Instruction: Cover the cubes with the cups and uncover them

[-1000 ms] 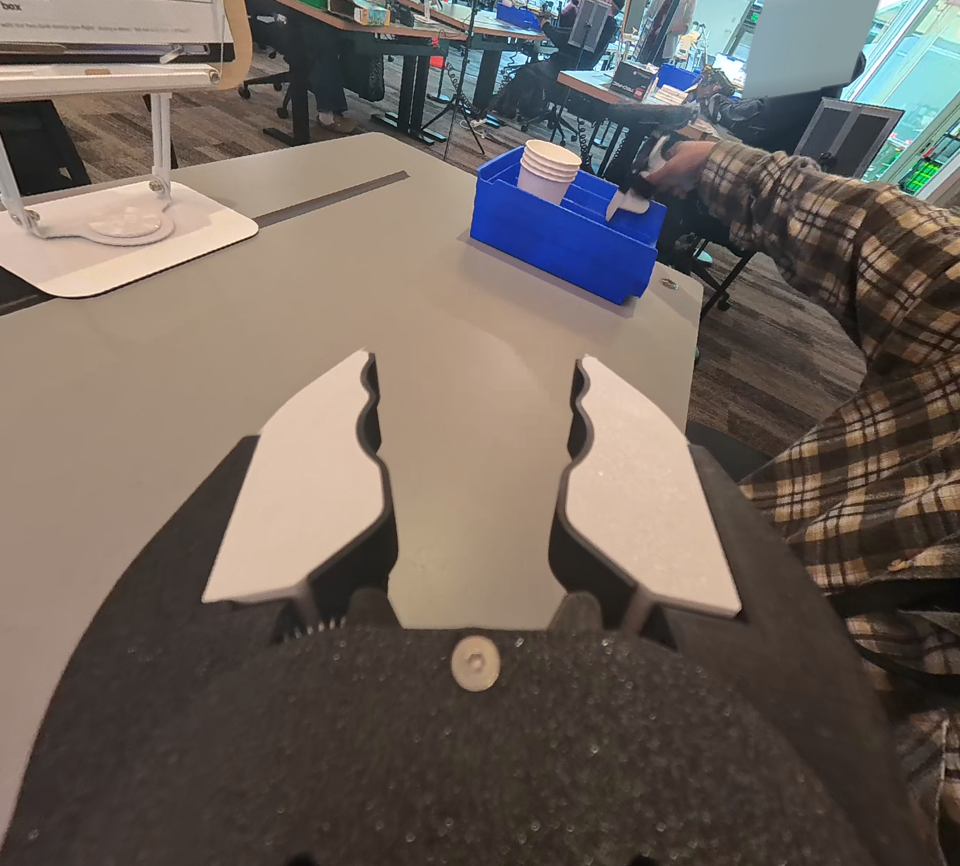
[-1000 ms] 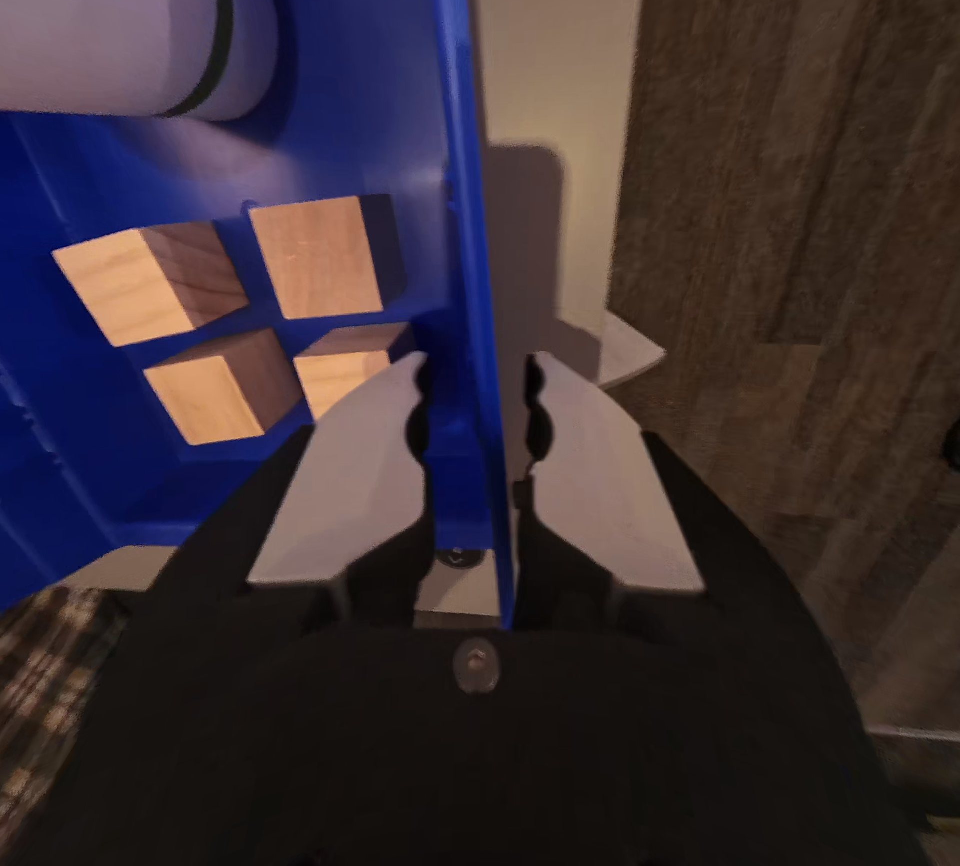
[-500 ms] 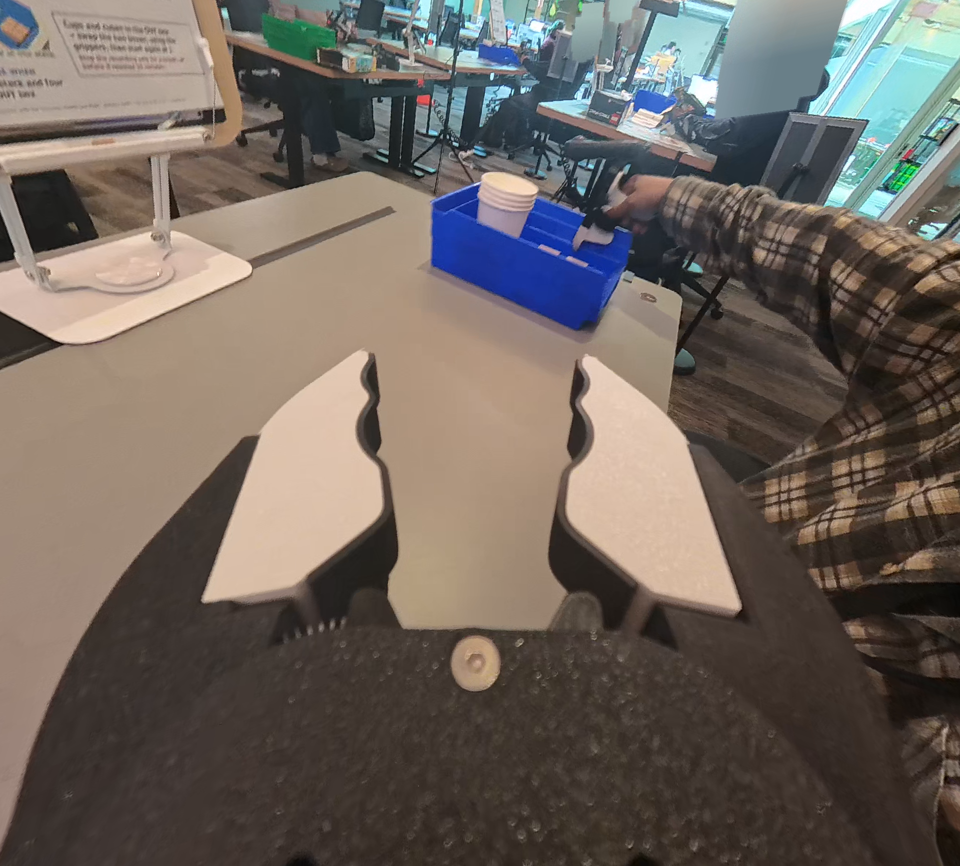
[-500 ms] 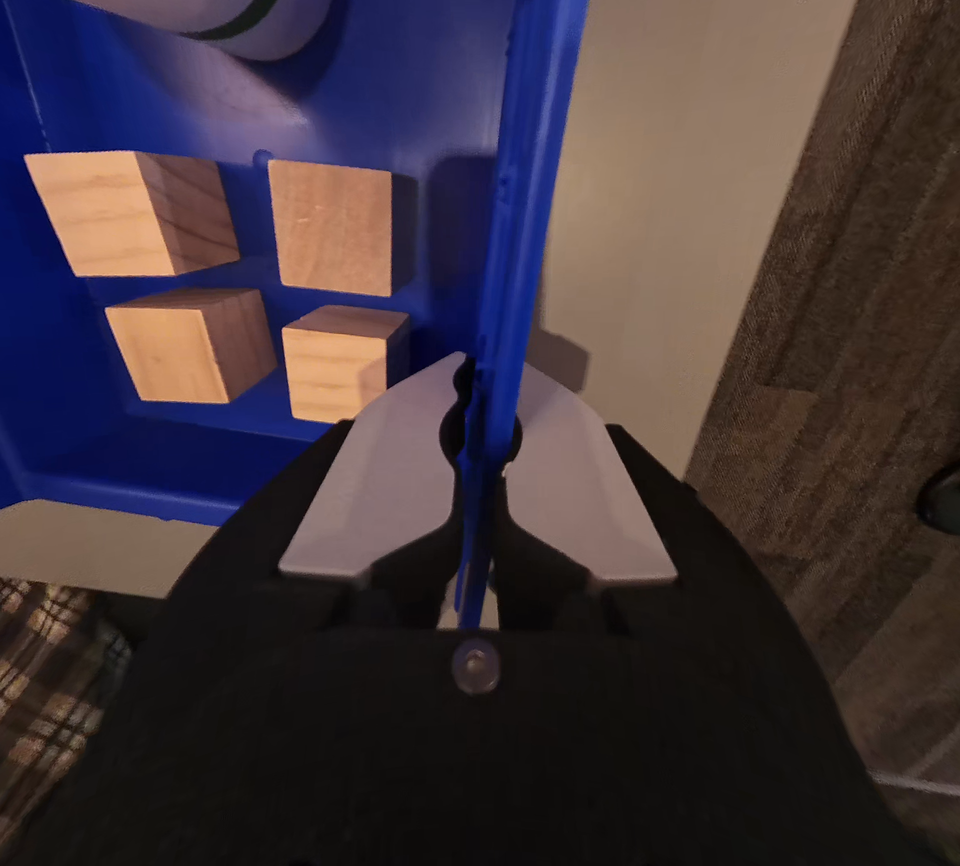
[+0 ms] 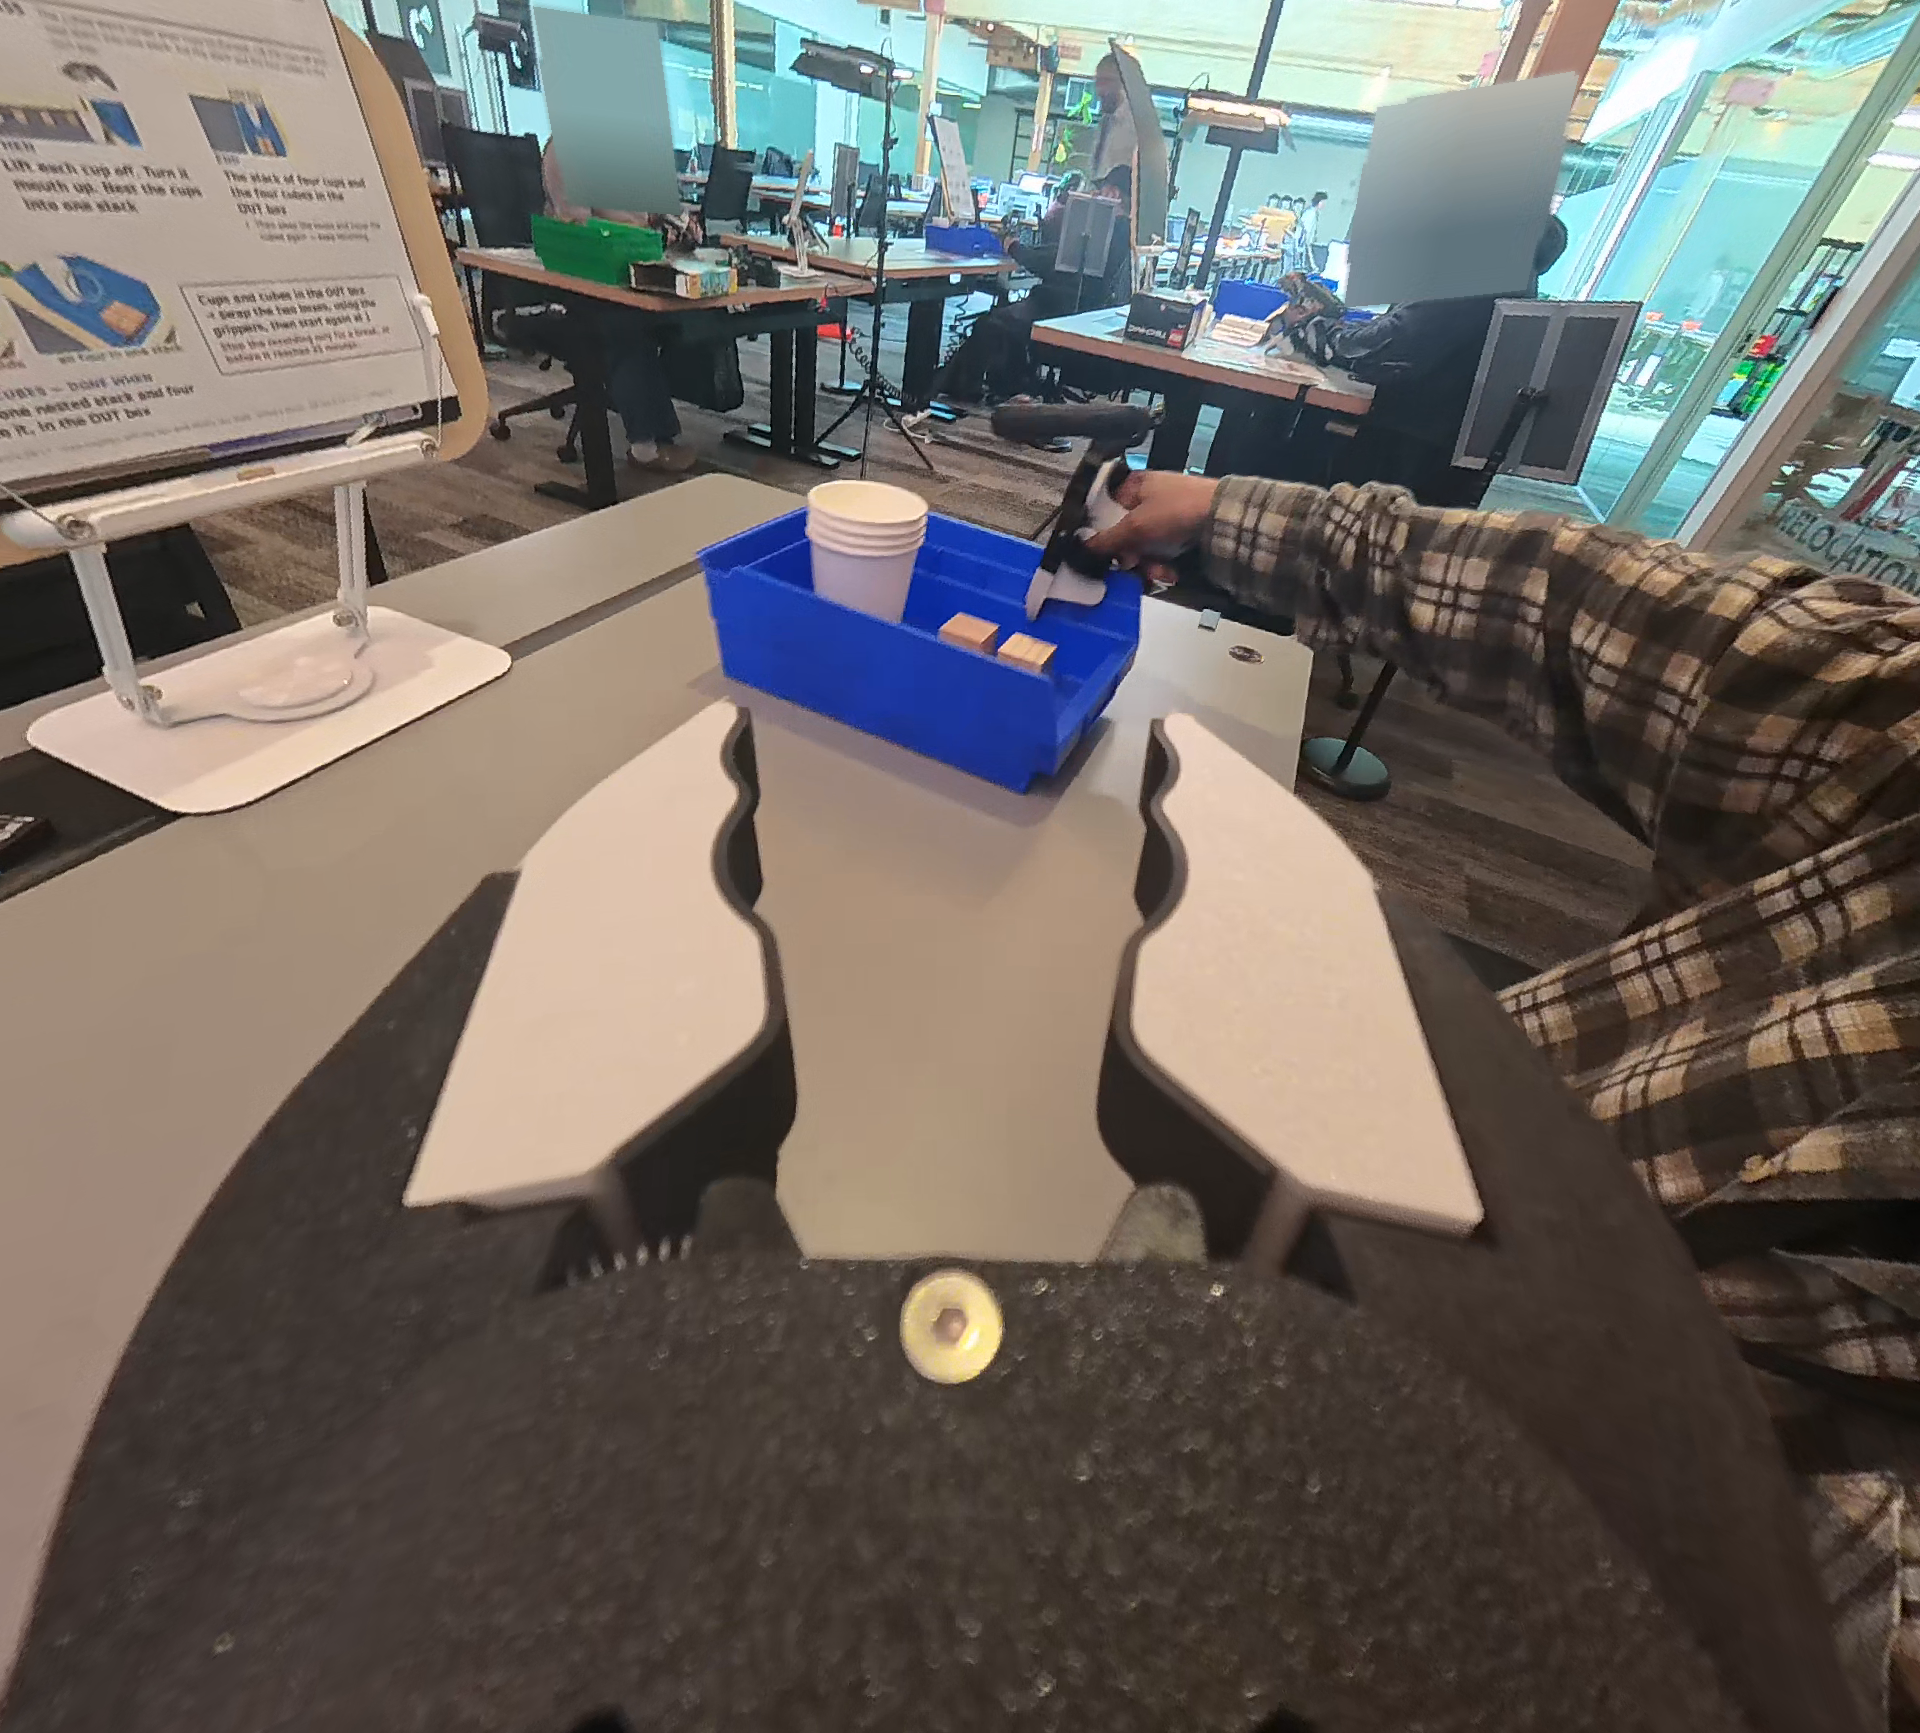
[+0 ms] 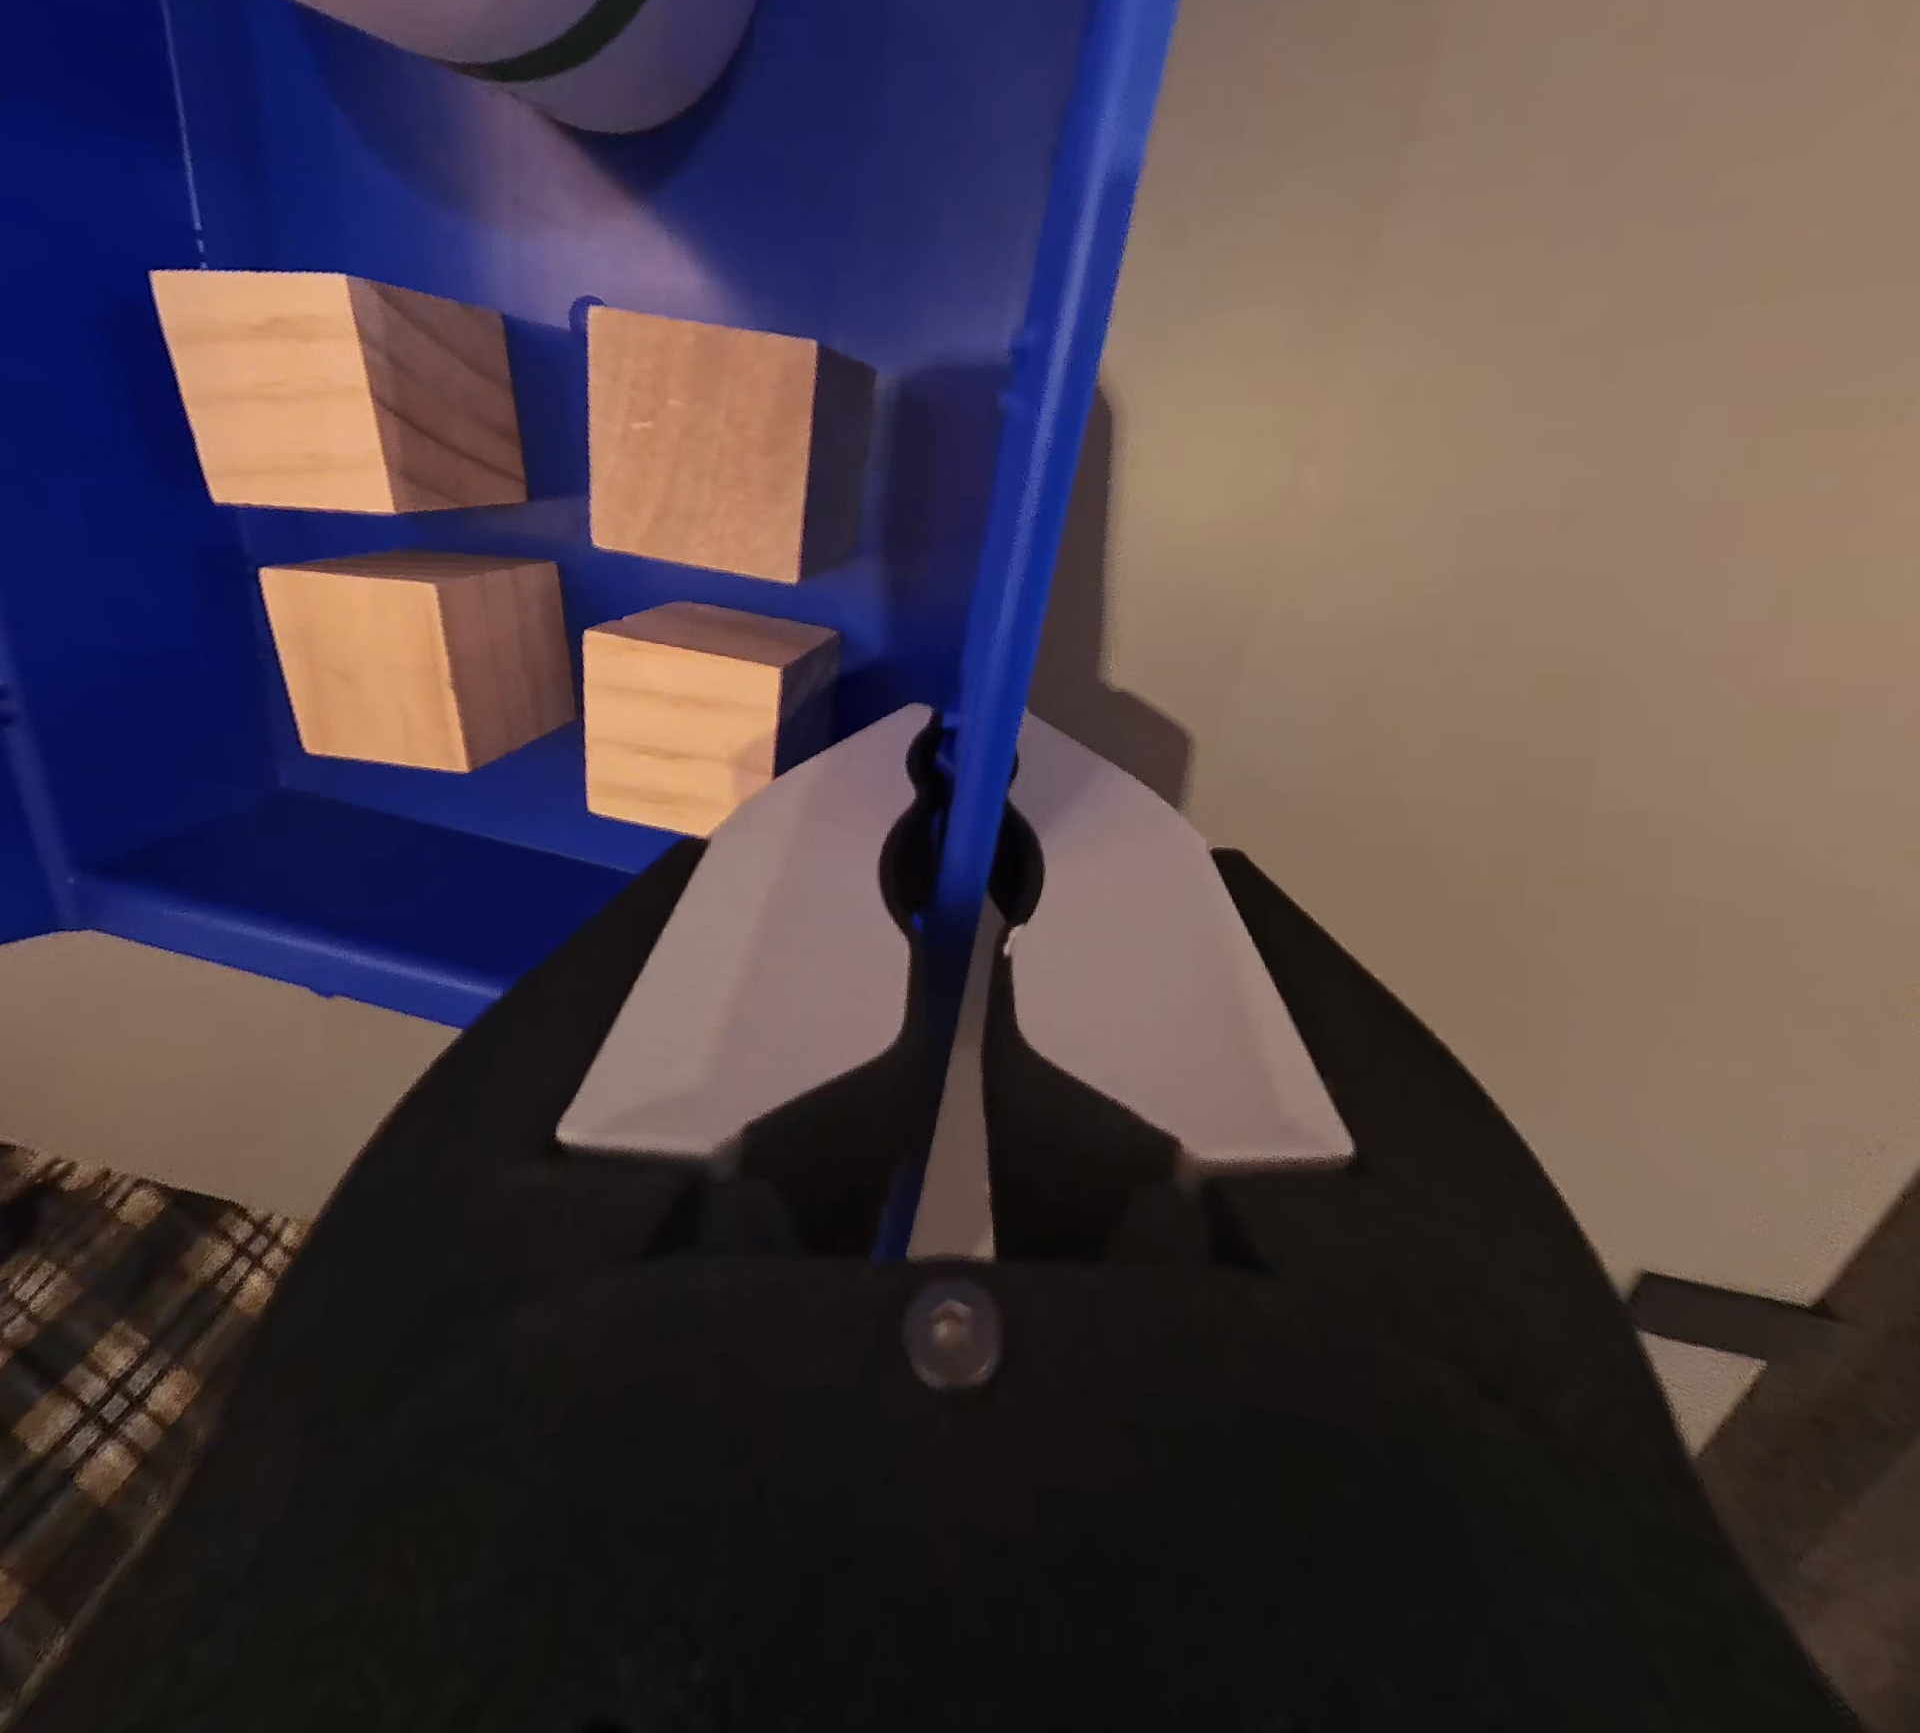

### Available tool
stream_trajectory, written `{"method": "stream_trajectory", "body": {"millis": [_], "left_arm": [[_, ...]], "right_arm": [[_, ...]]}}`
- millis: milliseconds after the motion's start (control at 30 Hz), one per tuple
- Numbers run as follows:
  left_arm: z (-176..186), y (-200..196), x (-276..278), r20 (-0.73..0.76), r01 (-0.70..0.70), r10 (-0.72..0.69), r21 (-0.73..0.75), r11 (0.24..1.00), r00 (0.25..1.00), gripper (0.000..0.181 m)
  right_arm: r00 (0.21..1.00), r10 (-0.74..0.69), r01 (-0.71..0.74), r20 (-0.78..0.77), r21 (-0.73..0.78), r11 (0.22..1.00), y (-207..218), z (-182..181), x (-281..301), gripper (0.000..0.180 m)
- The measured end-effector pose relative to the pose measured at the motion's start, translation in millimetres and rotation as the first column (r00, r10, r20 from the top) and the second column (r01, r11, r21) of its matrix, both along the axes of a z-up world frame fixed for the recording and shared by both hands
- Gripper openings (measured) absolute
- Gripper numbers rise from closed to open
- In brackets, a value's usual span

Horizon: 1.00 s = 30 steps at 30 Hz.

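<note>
Cubes [image 6: 540,530] and cups [image 5: 865,559] sit in the blue bin [image 5: 894,681] while my right fingers pinch its wall.

In the right wrist view four wooden cubes lie on the bin floor at centre left, the nearest one just beside my right gripper [image 6: 966,748]; its fingers are closed narrow on the bin's thin side wall, one inside, one outside. The nested white cups show at the upper left of that frame. In the left wrist view my left gripper [image 5: 945,727] hangs over the grey tabletop [image 5: 260,914] with fingers spread wide and holding nothing; the bin stands just past their tips at frame centre, cups upright at its left end, two cubes showing to their right. A paper stand [image 5: 208,249] is at upper left.
</note>
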<state>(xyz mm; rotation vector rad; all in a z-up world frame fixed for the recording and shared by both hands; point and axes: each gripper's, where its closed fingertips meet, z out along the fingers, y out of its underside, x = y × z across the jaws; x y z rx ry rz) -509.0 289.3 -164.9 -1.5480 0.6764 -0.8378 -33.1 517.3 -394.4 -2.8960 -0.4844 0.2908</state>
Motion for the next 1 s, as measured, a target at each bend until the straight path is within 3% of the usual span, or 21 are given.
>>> {"method": "stream_trajectory", "body": {"millis": [467,733,1000], "left_arm": [[24,-18,-37,0.041,-0.093,0.090,0.067,0.993,0.995,0.070],[32,-21,-68,0.070,-0.186,0.180,0.083,0.979,0.981,0.070],[36,-24,-90,0.095,-0.245,0.237,0.088,0.965,0.967,0.070]], "right_arm": [[0.989,0.146,-0.146,-0.003,0.049,0.988,-10,1,-134,0.006],[0.971,0.237,-0.237,0.019,0.062,0.969,-43,1,-228,0.007],[0.974,0.227,-0.227,0.006,0.058,0.972,-86,2,-322,0.007]]}}
